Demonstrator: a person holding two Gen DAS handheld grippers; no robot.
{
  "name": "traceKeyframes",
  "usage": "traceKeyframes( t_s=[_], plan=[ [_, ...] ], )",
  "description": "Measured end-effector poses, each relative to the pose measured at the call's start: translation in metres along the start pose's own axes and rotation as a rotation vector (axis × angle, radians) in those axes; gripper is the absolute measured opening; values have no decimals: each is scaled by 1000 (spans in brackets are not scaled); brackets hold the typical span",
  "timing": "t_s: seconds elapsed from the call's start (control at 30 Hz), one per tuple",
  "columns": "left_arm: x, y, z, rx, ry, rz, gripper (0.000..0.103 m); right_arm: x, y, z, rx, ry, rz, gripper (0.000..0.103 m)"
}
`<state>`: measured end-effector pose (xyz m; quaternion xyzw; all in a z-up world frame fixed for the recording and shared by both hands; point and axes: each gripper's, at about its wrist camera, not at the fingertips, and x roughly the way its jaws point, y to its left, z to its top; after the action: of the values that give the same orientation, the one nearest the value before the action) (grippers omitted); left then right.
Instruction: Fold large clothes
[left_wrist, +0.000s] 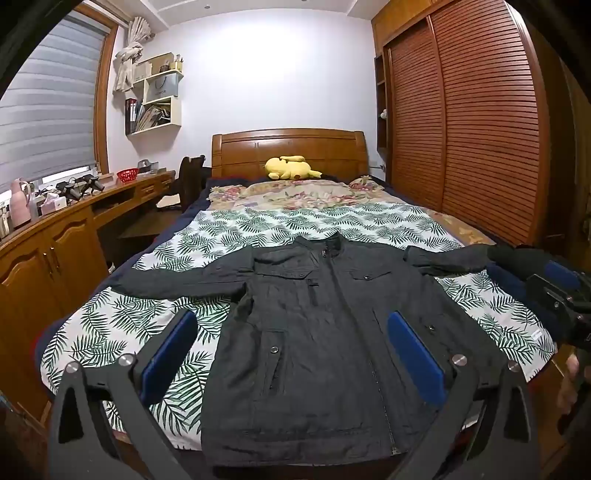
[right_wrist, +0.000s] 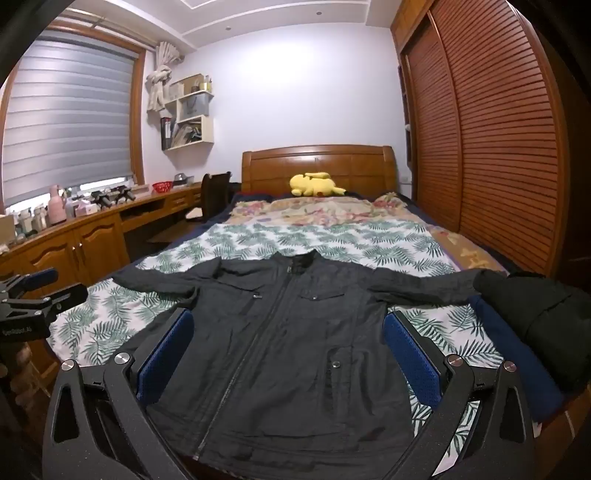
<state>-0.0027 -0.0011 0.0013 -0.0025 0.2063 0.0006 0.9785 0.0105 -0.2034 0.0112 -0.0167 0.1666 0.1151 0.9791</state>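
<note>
- Bed (left_wrist: 236, 229) carries my target: dark jacket (left_wrist: 314, 332) flat, front up, zipped, collar toward headboard (left_wrist: 288, 147), hem at near edge, long axis along the bed, sleeves spread sideways.
- Right wrist view alone shows folded black and navy pile (right_wrist: 535, 325) fully, at jacket's right cuff.
- Left gripper (left_wrist: 291, 354): fingers spread wide, holding nothing.
- Right gripper (right_wrist: 288, 354): same.

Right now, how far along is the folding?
Done: the dark jacket lies spread flat, zipped, on the bed, sleeves out. In hand: nothing; left gripper and right gripper hover open. Left: every fold. Folded dark clothes sit stacked alongside.
</note>
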Motion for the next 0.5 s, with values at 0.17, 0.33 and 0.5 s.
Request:
traceKeyframes(
  t_s=[0.17, 0.33, 0.5],
  plan=[
    [2, -3, 0, 1, 0, 0, 103, 0, 0, 0, 1, -1, 1, 103],
    [2, -4, 1, 1, -1, 2, 103, 0, 0, 1, 1, -4, 0, 103],
    [2, -3, 1, 1, -1, 1, 103, -1, 0, 1, 2, -5, 0, 103]
  ],
)
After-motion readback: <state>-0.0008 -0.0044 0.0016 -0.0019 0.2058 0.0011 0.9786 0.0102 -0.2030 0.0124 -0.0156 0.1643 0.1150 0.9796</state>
